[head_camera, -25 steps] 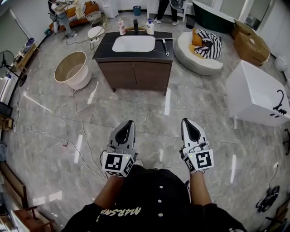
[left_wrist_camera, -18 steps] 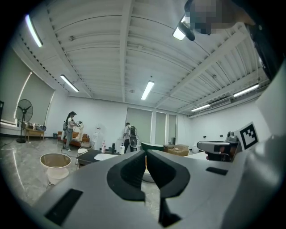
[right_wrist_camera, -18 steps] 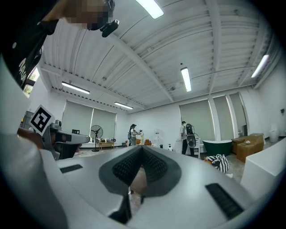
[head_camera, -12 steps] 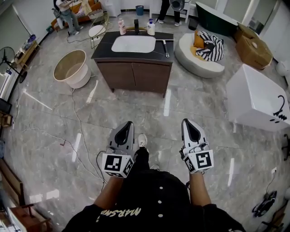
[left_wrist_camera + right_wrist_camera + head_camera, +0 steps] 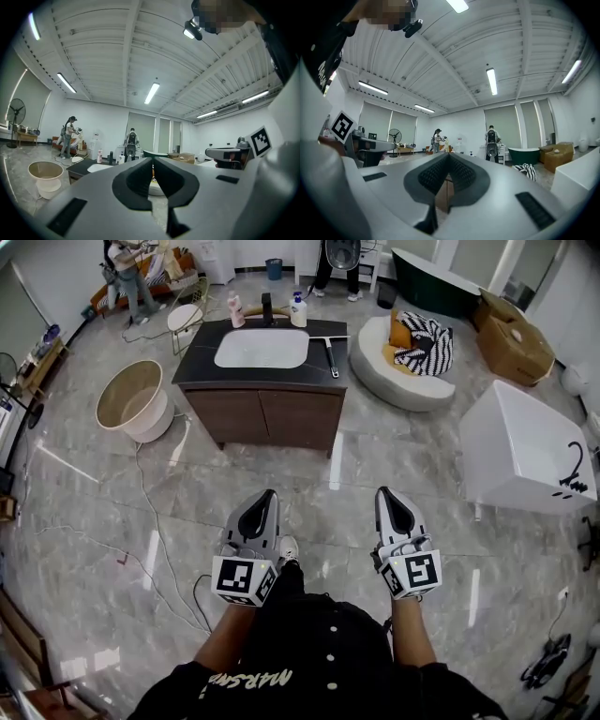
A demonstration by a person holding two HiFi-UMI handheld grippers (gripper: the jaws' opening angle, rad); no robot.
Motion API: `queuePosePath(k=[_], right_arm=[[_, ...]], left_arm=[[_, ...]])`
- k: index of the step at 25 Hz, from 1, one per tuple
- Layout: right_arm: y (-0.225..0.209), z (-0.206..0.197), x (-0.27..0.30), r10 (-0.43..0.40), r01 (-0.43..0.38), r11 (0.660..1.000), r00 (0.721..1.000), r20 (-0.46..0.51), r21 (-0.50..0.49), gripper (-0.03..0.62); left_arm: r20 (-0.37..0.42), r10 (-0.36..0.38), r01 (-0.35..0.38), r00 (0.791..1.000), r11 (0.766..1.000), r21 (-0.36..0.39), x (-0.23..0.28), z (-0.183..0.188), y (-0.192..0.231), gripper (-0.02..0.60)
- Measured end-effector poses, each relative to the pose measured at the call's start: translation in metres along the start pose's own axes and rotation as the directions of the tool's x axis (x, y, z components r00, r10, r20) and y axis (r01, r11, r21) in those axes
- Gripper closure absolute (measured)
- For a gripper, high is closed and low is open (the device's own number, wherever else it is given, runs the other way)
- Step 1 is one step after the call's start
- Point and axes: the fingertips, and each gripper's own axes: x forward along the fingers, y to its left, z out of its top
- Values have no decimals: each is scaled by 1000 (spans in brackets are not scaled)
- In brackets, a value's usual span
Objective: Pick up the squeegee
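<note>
Squeegee (image 5: 329, 352) on vanity top (image 5: 199, 367) — untouched

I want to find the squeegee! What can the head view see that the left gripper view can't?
Only the head view: the squeegee lying on the dark counter, just right of the white basin, and the black hanger on the white cabinet.
Only the left gripper view: the ceiling with its long tube lights.
Both: the sink cabinet, the round beige tub beside it, and the people at the far end of the room.
</note>
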Motion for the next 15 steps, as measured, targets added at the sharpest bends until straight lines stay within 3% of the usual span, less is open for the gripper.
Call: queuePosePath(k=[15], right_arm=[[-37,10,124,-56,56,998,998,-7,-7,599]], left_arm=[[2,-16,16,1000,1000,-18,114,23,84,563]])
